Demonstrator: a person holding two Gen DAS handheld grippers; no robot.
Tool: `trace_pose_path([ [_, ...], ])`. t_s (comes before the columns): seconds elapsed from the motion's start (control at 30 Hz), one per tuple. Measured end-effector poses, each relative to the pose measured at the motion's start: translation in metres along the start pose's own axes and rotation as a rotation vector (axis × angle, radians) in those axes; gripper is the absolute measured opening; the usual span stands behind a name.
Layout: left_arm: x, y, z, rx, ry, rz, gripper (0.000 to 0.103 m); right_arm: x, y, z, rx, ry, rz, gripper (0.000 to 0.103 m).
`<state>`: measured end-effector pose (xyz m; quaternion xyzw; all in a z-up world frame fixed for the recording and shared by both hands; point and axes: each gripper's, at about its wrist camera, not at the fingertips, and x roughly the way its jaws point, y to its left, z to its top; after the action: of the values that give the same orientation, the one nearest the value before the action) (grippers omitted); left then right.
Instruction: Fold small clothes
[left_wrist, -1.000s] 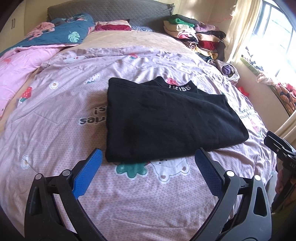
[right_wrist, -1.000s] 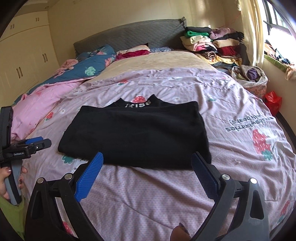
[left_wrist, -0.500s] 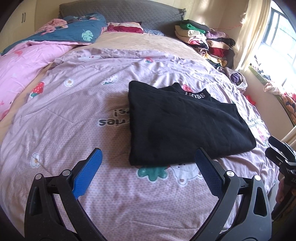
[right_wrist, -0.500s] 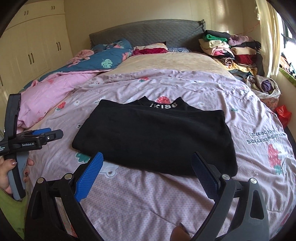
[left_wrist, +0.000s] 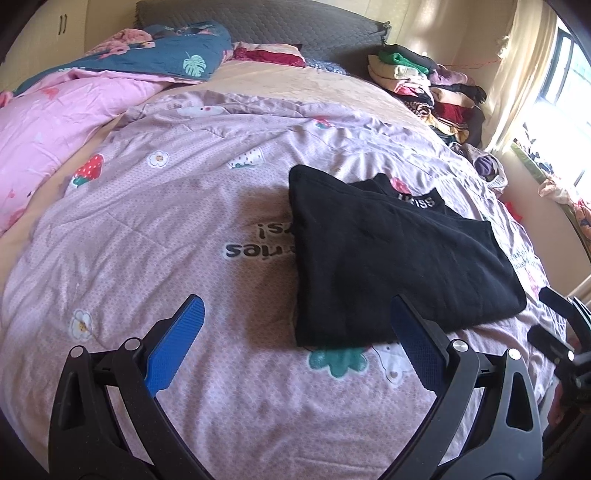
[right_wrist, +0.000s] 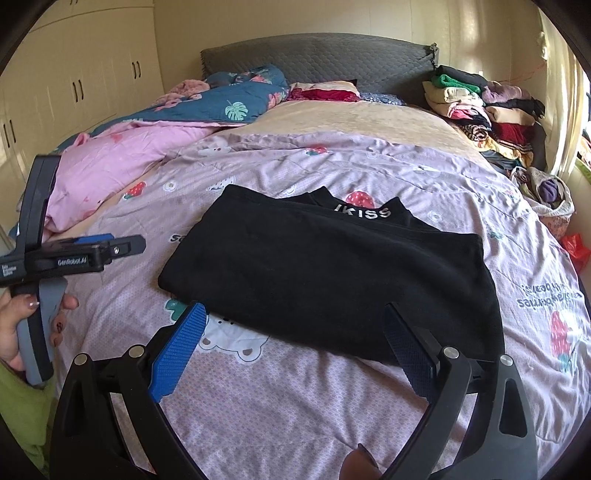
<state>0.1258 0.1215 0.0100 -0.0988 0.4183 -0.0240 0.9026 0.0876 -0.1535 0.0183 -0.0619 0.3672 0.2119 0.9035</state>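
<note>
1. Black garment (right_wrist: 332, 273): soft matt knit cloth, slightly fuzzy nap, white printed lettering at the collar.
2. Lilac quilt (left_wrist: 155, 236): thin woven cloth, matt, fine dotted print with cartoon motifs, lightly creased.
3. Left tool (left_wrist: 295, 332): matt black moulded plastic arms with a fine grain; blue pads (left_wrist: 173, 345) rubbery with knurled diamond texture; small shiny metal pins at the pivots.
4. Right tool (right_wrist: 293, 338): same build; its far pad sits in shade and reads darker blue.
5. Headboard (right_wrist: 317, 61): grey quilted fabric, matt.
6. Wardrobe doors (right_wrist: 85, 74): smooth cream panels, low sheen, dark slim handles.
7. Pink duvet (right_wrist: 118, 166): smooth cloth, faint sheen.
</note>
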Motion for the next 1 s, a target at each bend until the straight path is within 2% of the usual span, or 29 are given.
trace_pose_path([
  [0.43,0.036,0.004,0.028,0.01,0.019,0.035,0.094,0.038,0.038,-0.001,-0.103,0.058,0.027,0.095],
  [1.0,0.086,-0.016,0.049,0.055,0.065,0.026,0.094,0.085,0.068,-0.018,-0.213,0.112,-0.016,0.095],
])
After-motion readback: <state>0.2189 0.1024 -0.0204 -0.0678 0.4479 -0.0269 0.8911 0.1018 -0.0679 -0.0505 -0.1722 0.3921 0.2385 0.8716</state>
